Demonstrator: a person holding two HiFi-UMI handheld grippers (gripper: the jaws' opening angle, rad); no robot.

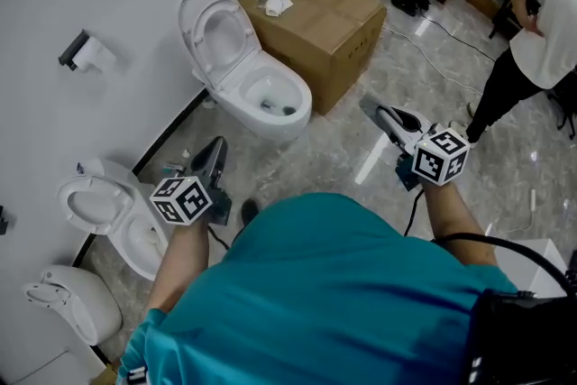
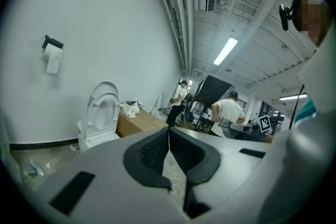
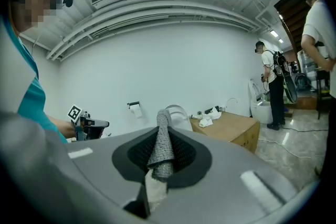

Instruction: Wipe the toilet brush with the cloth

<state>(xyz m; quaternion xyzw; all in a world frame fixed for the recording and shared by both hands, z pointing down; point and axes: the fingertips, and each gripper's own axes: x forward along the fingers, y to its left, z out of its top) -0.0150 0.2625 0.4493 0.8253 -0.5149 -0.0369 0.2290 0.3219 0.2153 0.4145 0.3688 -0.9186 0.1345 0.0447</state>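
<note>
Approach step: grey cloth (image 3: 160, 153) is clamped in right hand-held gripper (image 3: 163, 136); left hand-held gripper (image 2: 169, 136) is closed, empty. Toilet brush cannot be made out in any view, so it must be located and grasped before wiping

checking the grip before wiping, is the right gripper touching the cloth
Touching. The right gripper view shows the fingers of the right gripper shut on the grey cloth, which stands pinched between them.
</note>
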